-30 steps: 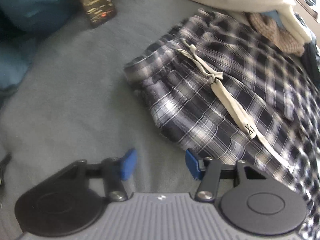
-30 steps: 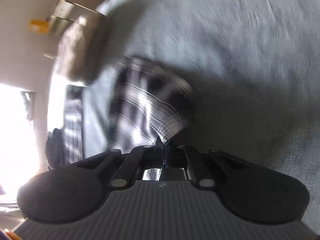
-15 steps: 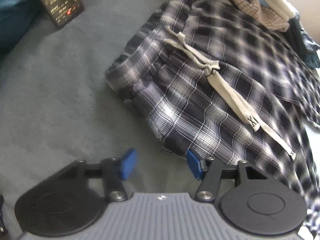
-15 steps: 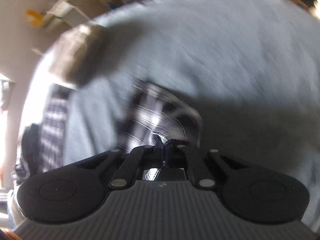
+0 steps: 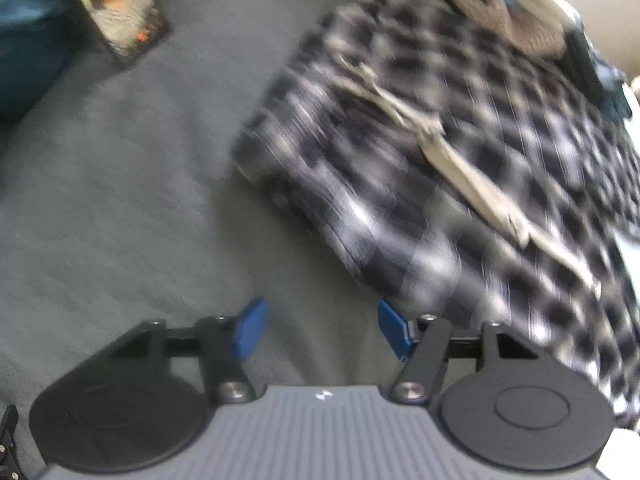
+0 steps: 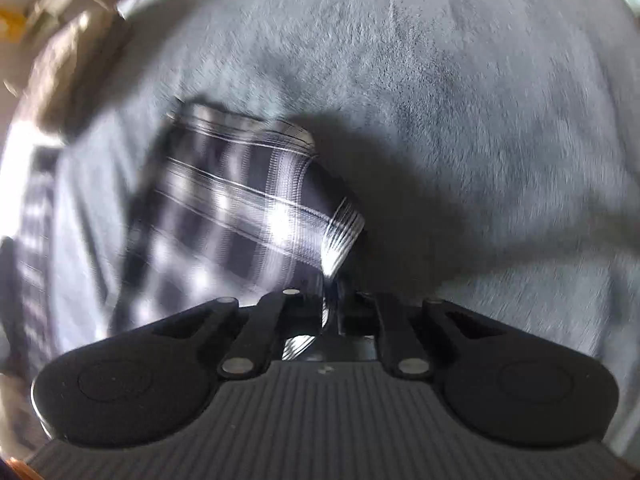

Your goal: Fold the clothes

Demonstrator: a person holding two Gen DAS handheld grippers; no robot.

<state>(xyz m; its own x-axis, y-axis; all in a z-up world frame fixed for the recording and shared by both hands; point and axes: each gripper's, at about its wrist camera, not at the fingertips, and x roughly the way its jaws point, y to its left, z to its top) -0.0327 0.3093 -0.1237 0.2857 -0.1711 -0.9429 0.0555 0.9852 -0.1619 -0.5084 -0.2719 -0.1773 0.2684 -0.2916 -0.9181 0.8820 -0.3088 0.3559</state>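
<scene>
Fold in progress: plaid trousers (image 5: 460, 184) lay on the grey bed (image 5: 120, 200). Right tool (image 6: 330, 304), its jaws just starting to part, still pinched a plaid hem (image 6: 256, 200); left tool (image 5: 320, 330) gaped empty beside the waistband. Next, probably, release and smooth.

1. The plaid trousers (image 5: 460, 168) are soft woven cloth, with a flat cream fabric drawstring (image 5: 460, 172).
2. The grey bedcover (image 5: 132, 200) looks matt and finely napped.
3. The left gripper (image 5: 320, 330) has matt black plastic arms, blue pads (image 5: 250, 328), and shiny metal rivets.
</scene>
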